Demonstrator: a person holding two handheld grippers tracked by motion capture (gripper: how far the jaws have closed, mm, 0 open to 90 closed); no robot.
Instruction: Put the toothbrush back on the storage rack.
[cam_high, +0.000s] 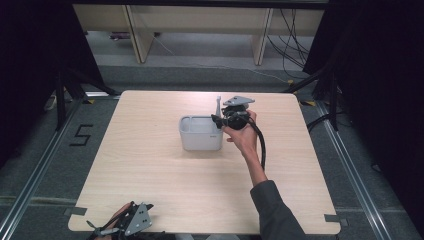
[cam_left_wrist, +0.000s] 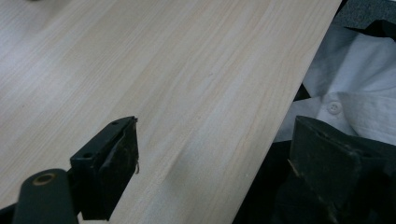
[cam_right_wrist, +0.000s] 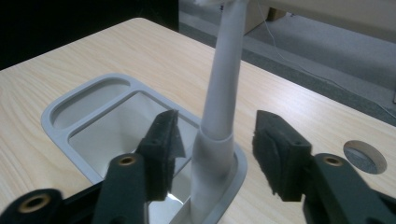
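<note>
Right gripper (cam_right_wrist: 215, 154) jaws apart around brush handle (cam_right_wrist: 224, 79) standing in holder (cam_high: 200, 134); left gripper (cam_left_wrist: 210, 172) open, idle. Next, probably withdrawing clear.

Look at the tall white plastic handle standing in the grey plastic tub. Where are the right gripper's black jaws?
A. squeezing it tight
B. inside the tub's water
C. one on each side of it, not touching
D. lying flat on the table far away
C: in the right gripper view, the right gripper has a pad on each side of the tall white plastic handle, with gaps between, above the grey plastic tub.
</note>
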